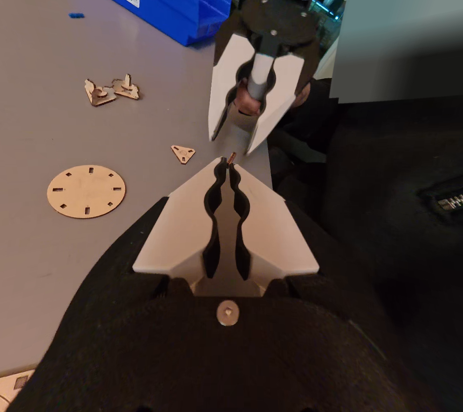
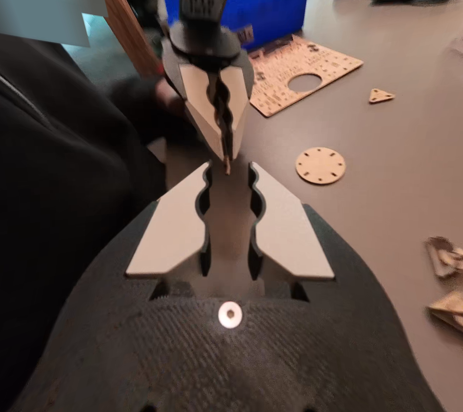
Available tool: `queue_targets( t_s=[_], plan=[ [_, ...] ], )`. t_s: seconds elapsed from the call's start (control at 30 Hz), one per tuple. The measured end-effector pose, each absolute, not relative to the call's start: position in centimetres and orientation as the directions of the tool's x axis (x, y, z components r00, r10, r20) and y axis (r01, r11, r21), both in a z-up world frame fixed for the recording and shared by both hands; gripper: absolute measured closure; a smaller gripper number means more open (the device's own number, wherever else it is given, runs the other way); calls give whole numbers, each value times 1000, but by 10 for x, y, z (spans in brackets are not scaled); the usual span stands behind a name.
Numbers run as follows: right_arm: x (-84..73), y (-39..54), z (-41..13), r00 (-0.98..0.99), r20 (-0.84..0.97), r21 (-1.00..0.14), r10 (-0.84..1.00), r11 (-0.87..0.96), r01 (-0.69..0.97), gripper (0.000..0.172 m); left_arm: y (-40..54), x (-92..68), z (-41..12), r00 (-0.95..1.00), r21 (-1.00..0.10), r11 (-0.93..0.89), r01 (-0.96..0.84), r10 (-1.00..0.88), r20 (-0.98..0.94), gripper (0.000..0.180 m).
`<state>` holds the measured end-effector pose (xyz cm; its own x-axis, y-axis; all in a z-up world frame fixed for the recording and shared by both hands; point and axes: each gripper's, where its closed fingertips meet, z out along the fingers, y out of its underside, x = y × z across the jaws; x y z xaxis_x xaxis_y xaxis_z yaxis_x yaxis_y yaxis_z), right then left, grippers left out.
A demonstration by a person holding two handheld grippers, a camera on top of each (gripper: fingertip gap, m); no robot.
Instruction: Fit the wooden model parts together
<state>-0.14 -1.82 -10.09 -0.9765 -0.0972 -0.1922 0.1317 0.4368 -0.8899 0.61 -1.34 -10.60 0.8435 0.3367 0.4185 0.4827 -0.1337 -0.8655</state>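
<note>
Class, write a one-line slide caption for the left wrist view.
Left gripper pinches a small wooden peg facing the open right gripper, above a grey table strewn with wooden cut-outs.

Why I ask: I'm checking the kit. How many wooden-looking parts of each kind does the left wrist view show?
Round slotted disc: 1
Flat triangle: 1
Small assembled pieces: 2
Small brown peg, pinched in the left hand-held gripper: 1
Sheet corner at the lower left edge: 1
Total: 6
</note>
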Motion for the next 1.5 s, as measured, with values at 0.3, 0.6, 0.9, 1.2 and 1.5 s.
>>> queue_targets(
  t_s=[0.3,0.6,0.9,1.2,1.5],
  plan=[
    [-1,-22,-117,-995,27,-842,-92,534,-72,161,-12,3,-111,827,-851,-153,503,369,423,180],
    [4,-19,-117,-993,-63,-864,-95,504,7,171,-8,4,-113,833,-854,-167,492,376,407,180],
    [-31,0,-110,-983,-162,-891,82,417,181,171,-36,-13,-156,776,-758,-573,313,614,-144,173],
    [-35,6,-115,-976,-192,-893,106,394,219,171,-25,-6,-171,711,-579,-792,194,520,-473,172],
    [-35,12,-116,-970,-221,-895,101,374,243,172,-30,-15,-179,680,-519,-824,227,516,-521,178]
  ],
)
